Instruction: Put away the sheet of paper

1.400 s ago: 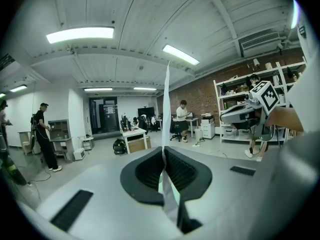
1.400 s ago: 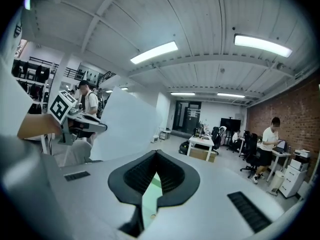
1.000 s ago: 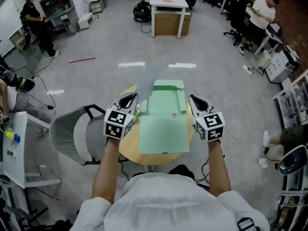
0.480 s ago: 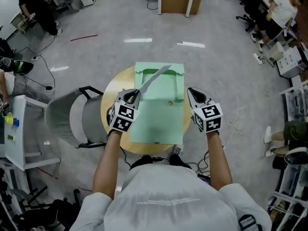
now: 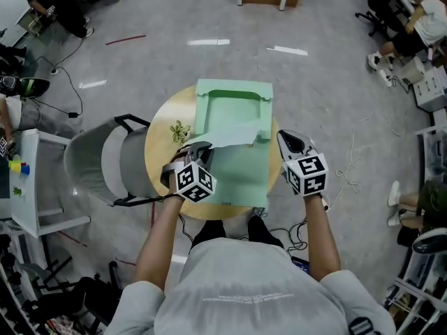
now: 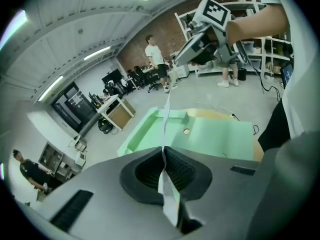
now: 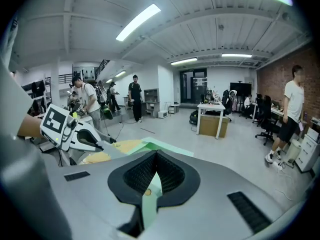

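A pale grey sheet of paper (image 5: 232, 135) hangs low over an open green folder (image 5: 241, 169) that lies on a round wooden table (image 5: 159, 145). My left gripper (image 5: 198, 148) is shut on the sheet's near left corner. In the left gripper view the paper (image 6: 165, 121) runs edge-on between the pads of that gripper (image 6: 163, 151). My right gripper (image 5: 289, 142) is at the folder's right edge. In the right gripper view a green strip of the folder (image 7: 149, 196) is pinched in this gripper (image 7: 154, 156).
A grey chair (image 5: 98, 165) stands against the table's left side. A small green plant (image 5: 179, 131) sits on the table left of the folder. A white table (image 5: 31, 187) is at far left. Cables (image 5: 353, 159) lie on the floor at right.
The sheet has come down from standing nearly upright to lying low across the folder. My left gripper moved nearer and slightly right. The right gripper stayed at the folder's edge.
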Motion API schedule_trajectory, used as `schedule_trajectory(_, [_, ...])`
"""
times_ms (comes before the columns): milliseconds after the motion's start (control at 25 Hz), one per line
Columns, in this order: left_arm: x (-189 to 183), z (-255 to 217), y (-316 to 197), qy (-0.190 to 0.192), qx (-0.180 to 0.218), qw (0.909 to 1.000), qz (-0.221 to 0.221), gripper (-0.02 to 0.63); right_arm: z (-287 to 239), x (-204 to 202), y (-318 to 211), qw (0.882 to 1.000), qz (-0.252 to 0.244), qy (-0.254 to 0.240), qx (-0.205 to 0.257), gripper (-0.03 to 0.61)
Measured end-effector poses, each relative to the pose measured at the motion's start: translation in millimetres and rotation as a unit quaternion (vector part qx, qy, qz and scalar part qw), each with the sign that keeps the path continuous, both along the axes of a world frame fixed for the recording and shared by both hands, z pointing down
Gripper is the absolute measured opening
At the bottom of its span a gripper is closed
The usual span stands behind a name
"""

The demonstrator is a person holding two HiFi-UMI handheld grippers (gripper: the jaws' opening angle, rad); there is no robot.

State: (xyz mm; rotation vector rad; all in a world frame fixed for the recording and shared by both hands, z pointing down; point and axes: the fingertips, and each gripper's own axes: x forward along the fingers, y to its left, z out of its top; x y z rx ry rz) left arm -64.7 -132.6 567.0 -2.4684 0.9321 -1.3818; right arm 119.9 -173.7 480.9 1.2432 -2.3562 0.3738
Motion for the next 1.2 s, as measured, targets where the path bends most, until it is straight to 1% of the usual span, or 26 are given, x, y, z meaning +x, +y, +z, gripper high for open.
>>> schedule_trajectory(200, [20.7, 31.4, 29.4, -0.025, -0.029, 0.9983, 0.045, 0.021, 14.8, 3.8, 5.2, 1.0, 0.005, -0.004, -0.016, 0.029])
schedule_trajectory(520, [44.3, 73.5, 68.4, -0.021, -0.088, 0.9931, 0.074, 0.021, 28.8, 7.9, 11.7, 1.0, 0.006, -0.005, -0.026, 0.029])
schedule_trajectory(920, [57.3, 109.2, 99.5, 0.001, -0.163, 0.9844, 0.066, 0.021, 39.5, 13.2, 13.2, 0.999, 0.006, -0.004, -0.041, 0.029])
schedule_trajectory(1040, [56.0, 119.2, 103.3, 0.001, -0.173, 0.9831, 0.062, 0.021, 43.4, 14.7, 14.3, 0.999, 0.005, -0.002, -0.044, 0.029])
schedule_trajectory(1200, [54.1, 128.9, 101.7, -0.013, -0.166, 0.9841, 0.062, 0.021, 49.7, 17.7, 14.9, 0.999, 0.007, -0.001, -0.05, 0.029])
